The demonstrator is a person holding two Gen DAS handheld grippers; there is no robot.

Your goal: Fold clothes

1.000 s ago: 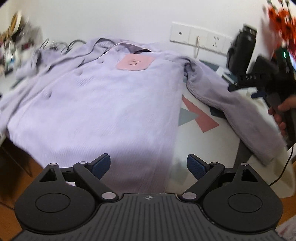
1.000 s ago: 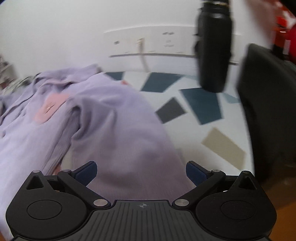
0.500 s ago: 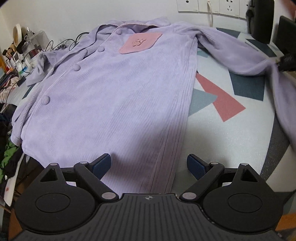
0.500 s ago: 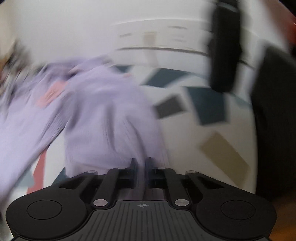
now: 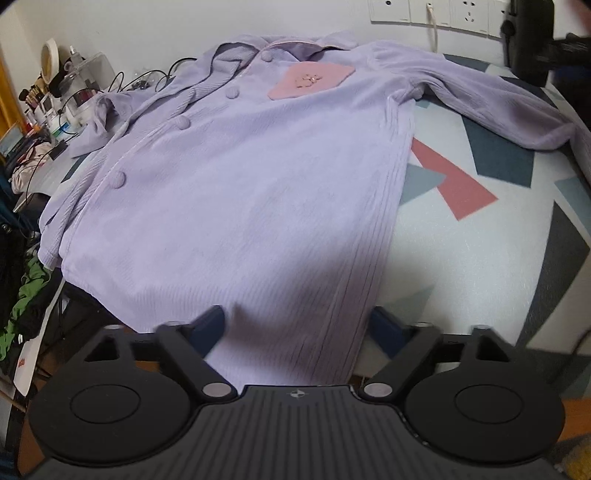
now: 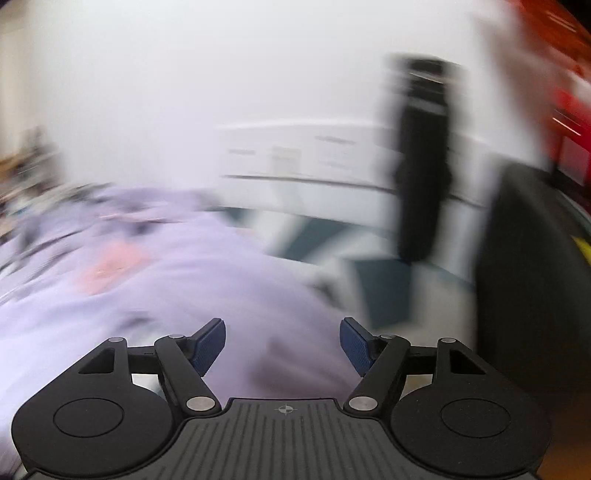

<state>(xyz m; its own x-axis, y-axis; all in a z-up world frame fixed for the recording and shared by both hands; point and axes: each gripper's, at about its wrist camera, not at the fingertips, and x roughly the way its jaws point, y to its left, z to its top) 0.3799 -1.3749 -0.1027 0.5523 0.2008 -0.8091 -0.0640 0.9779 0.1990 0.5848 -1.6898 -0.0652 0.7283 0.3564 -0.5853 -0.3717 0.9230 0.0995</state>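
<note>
Left gripper (image 5: 297, 326) jaws closing over lilac shirt (image 5: 240, 177) hem; right gripper (image 6: 282, 341) opening (blurred, seemingly empty).

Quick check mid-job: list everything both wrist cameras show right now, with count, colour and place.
Ribbed button-front top: one, lilac, spread flat on the table, collar toward the wall.
Chest pocket patch: one, pink, on the top near the collar.
Covered buttons: four visible, lilac, down the placket.
Patterned table cover: one, pale with teal and pink shapes, under the top.
Wall sockets: a white row, behind the table.
Tall bottle: one, black, by the wall, blurred.
Clutter: mixed, far left edge.
Left gripper: black, closing, hem between pads.
Right gripper: black, opening, above the sleeve.
</note>
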